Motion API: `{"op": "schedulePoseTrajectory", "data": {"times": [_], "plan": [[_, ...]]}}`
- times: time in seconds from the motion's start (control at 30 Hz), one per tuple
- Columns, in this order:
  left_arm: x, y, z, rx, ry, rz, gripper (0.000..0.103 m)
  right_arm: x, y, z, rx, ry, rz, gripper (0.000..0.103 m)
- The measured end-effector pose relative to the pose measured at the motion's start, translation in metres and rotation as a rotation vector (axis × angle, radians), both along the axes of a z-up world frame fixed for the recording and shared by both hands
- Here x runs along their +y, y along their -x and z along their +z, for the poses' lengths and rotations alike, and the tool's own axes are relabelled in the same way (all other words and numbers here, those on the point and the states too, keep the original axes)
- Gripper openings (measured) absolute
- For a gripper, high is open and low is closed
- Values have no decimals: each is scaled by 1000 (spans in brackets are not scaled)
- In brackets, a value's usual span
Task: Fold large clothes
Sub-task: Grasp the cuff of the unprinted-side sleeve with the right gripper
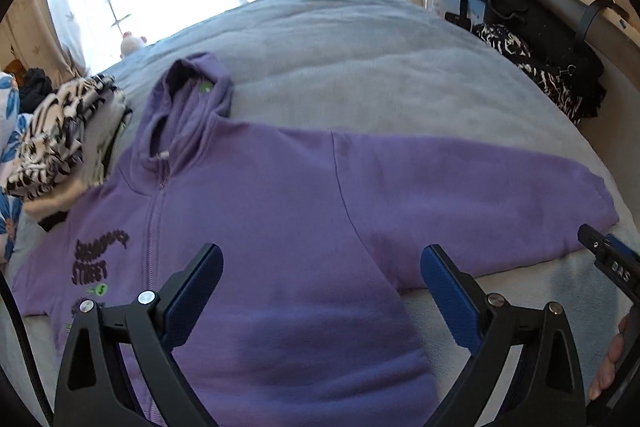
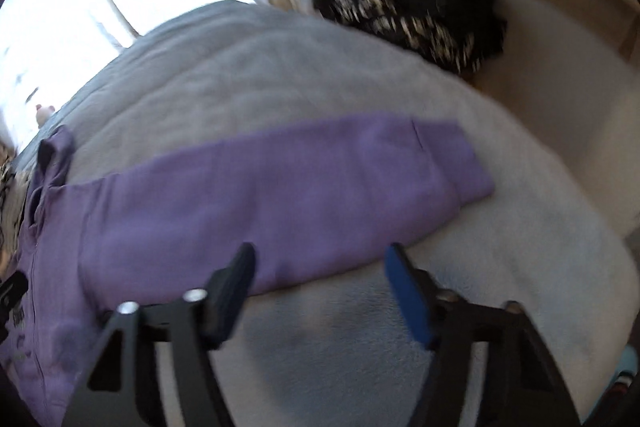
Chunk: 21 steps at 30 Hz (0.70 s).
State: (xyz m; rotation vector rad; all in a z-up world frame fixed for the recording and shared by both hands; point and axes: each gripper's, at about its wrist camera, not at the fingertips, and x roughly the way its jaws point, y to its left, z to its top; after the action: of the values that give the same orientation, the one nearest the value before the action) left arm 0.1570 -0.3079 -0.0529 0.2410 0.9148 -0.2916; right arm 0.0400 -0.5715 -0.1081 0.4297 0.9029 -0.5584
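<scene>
From the left wrist view, a purple zip-up hoodie (image 1: 256,211) lies spread face up on a grey blanket-covered bed (image 1: 360,59), hood toward the window, one sleeve (image 1: 460,187) stretched out flat to the right. The body is smoothed but nothing is folded over yet, so I judge the task to be at its opening step: approaching the garment for the first fold. The left tool (image 1: 322,291) hangs above the lower body of the hoodie with its jaws wide apart and nothing between them; the pads do not appear to press on the fabric. A stack of folded zebra-print clothes (image 1: 60,143) sits just beside the hoodie's far shoulder, and another black-and-white garment (image 1: 532,67) lies at the bed's right edge. The tip of the right tool (image 1: 608,259) shows at the right margin.

From the right wrist view, which is blurred, the same sleeve (image 2: 304,187) runs across the bed, its cuff (image 2: 460,163) at the right end. The right tool (image 2: 320,287) hovers over the sleeve's near edge, jaws partly apart, empty, one finger over purple cloth and the other over the blanket (image 2: 400,83).

The next move likely calls for lowering onto the sleeve edge, pinching it, and carrying it across the chest.
</scene>
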Motion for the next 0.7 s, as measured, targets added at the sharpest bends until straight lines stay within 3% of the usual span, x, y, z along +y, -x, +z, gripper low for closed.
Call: {"op": "schedulePoseTrajectory", "data": {"times": [0.2, 0.4, 0.43, 0.5, 0.53, 0.57, 0.7], "plan": [[1, -7, -16, 26, -26, 4, 99, -32, -2, -34, -12, -179, -41, 56], [7, -9, -22, 64, -3, 7, 99, -48, -16, -42, -34, -258, -80, 58], [8, -8, -23, 70, 2, 10, 99, -49, -19, -42, -37, -263, -87, 55], [14, -7, -24, 82, 17, 14, 99, -53, -22, -41, -43, -257, -113, 35], [17, -6, -23, 86, 30, 14, 99, -55, -24, -40, -52, -260, -116, 18], [21, -4, -22, 85, 37, 18, 99, -56, -26, -37, -72, -274, -116, 12], [43, 2, -14, 63, 67, 33, 99, -27, -29, 7, -186, -156, -58, 10]]}}
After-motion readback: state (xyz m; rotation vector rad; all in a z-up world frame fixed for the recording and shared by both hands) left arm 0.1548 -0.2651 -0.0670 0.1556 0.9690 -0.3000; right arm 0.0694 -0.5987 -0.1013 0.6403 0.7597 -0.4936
